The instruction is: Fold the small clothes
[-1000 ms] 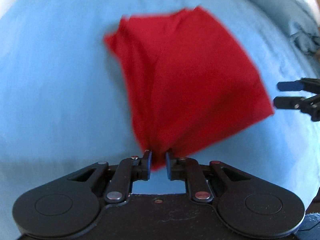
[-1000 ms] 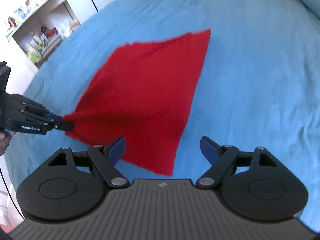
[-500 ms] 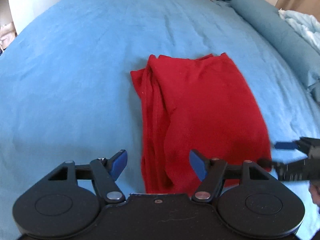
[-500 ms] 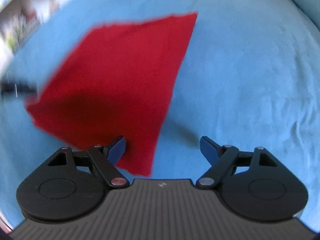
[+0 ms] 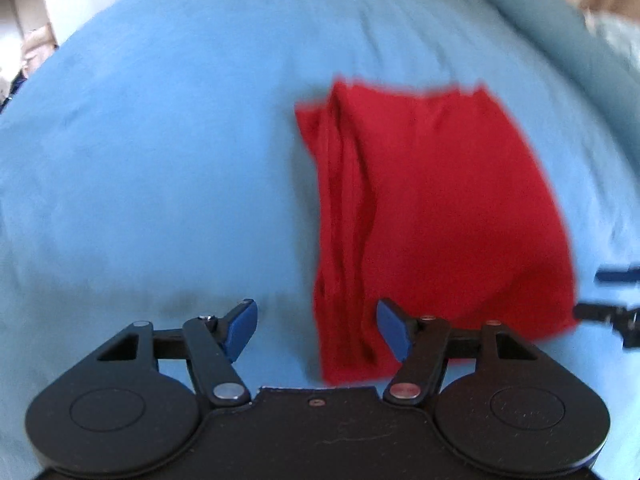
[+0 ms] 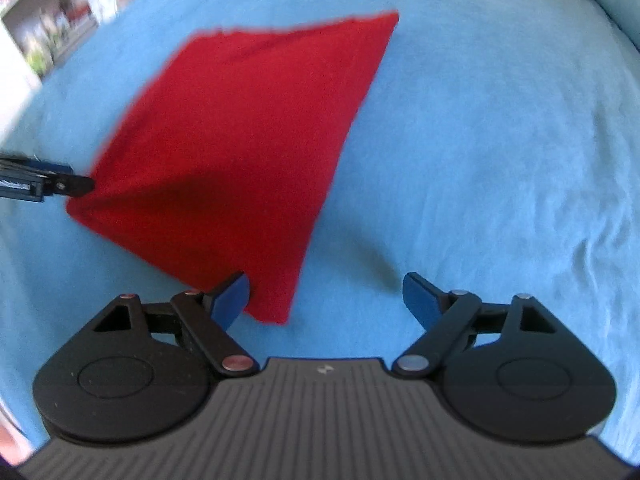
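A small red cloth point(image 5: 432, 208) lies folded on the blue bedsheet point(image 5: 152, 168), with bunched layers along its left edge. My left gripper point(image 5: 316, 326) is open and empty, its fingers astride the cloth's near left corner. In the right wrist view the cloth point(image 6: 240, 136) lies flat. My right gripper point(image 6: 326, 296) is open and empty, with its left finger at the cloth's near corner. The left gripper's tips point(image 6: 60, 186) show at the cloth's left corner. The right gripper's tips point(image 5: 608, 300) show at the cloth's right edge.
The blue bedsheet point(image 6: 500, 140) spreads wide on all sides. Pillows and a rolled blue cover point(image 5: 552, 20) lie at the far right. Shelves with small items point(image 6: 52, 28) stand beyond the bed's far left edge.
My left gripper has let go of the cloth's corner and opened. The cloth has dropped from a lifted drape to lying flat on the bed. The right gripper stays open.
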The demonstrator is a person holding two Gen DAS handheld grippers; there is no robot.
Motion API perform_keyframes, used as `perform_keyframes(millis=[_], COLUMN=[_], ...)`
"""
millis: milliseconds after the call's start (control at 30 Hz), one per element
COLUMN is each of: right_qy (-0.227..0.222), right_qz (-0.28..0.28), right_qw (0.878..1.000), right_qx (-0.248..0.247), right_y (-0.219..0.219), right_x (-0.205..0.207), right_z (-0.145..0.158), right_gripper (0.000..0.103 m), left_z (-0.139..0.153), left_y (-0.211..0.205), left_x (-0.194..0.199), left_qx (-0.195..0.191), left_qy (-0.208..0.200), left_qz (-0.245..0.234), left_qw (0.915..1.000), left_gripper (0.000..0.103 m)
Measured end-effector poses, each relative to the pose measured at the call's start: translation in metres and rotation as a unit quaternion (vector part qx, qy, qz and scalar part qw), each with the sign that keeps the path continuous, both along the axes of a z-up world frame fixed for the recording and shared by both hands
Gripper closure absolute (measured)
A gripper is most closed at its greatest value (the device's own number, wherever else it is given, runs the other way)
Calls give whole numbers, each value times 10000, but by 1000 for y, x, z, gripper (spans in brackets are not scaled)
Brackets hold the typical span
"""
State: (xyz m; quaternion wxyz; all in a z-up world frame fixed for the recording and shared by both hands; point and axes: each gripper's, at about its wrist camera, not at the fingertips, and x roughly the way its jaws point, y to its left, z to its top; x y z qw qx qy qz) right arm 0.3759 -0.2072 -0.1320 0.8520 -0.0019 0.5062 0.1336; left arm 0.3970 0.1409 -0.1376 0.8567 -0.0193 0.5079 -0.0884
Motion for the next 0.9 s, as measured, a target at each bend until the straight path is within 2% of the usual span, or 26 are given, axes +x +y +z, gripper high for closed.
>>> perform_keyframes(millis=[67, 100, 133, 233, 300, 367, 500, 767, 800, 867, 900], right_qy=[-80, -112, -128, -79, 23, 176, 381, 464, 447, 410, 428], right_qz=[-133, -204, -270, -557, -703, -779, -834, -1014, -1024, -980, -915], right_qw=[9996, 9991, 9984, 9951, 9933, 9918, 9895, 9841, 9837, 9824, 9816], right_qx=[235, 345, 471, 812, 917, 995, 1115, 1380, 1406, 1534, 1622], right_y=[-9, -13, -17, -25, -25, -23, -15, -19, -17, -14, -12], right_x=[6, 11, 17, 44, 62, 74, 91, 97, 99, 101, 103], right_z=[20, 29, 36, 48, 46, 39, 16, -15, -16, -19, -19], right_gripper=[4, 3, 2, 0, 0, 0, 0, 0, 1, 13, 23], left_z=[19, 26, 30, 28, 15, 0, -16, -35, -35, -36, -35], left_y=[0, -1, -2, -11, -18, -20, -11, -8, -9, -11, -12], left_x=[10, 18, 26, 54, 73, 88, 100, 106, 106, 108, 108], left_qx=[-111, -87, -68, -155, -180, -385, -1057, -1441, -1481, -1525, -1538], left_qy=[-214, -323, -425, -399, -159, 93, 427, 603, 595, 629, 625], left_qz=[66, 116, 179, 48, -99, -128, 115, 178, 158, 108, 72], left_qw=[9997, 9994, 9989, 9991, 9997, 9991, 9934, 9876, 9871, 9862, 9861], left_gripper=[21, 9, 4, 4, 5, 5, 16, 30, 36, 45, 54])
